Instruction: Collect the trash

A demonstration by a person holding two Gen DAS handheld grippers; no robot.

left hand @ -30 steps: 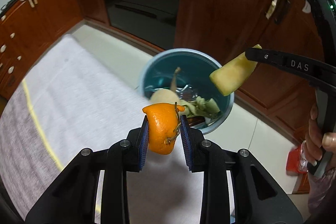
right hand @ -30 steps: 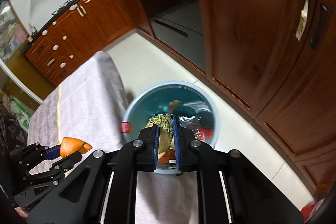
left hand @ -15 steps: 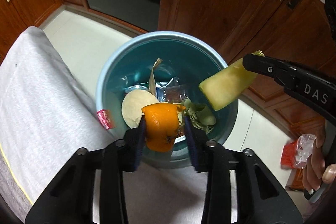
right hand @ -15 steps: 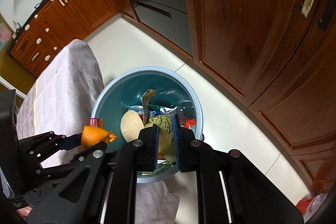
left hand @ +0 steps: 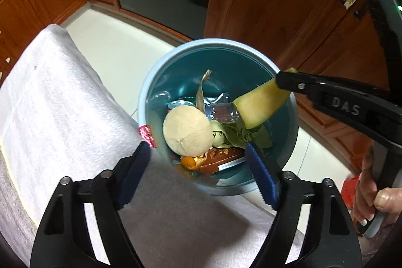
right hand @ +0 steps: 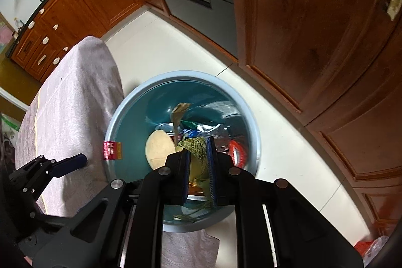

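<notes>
Orange peel dropped in the bin; melon rind held above it, not yet released.

Nearest the left gripper [left hand: 198,157], its blue pads [left hand: 261,172] are spread wide with nothing between them, and just beyond them the orange peel [left hand: 191,163] is seen lying in the blue bin [left hand: 150,82] among wrappers and a pale round fruit [left hand: 187,128]. Farther ahead and to its right, the right gripper [right hand: 199,167] is clamped on the melon rind [left hand: 258,104], which is hung over the bin's far side. A miss is judged possible: the rind is held close to the rim, so a release made there could send it off the edge onto the tiled floor [left hand: 113,47] or the cloth-covered table [left hand: 57,102] beside the bin.
</notes>
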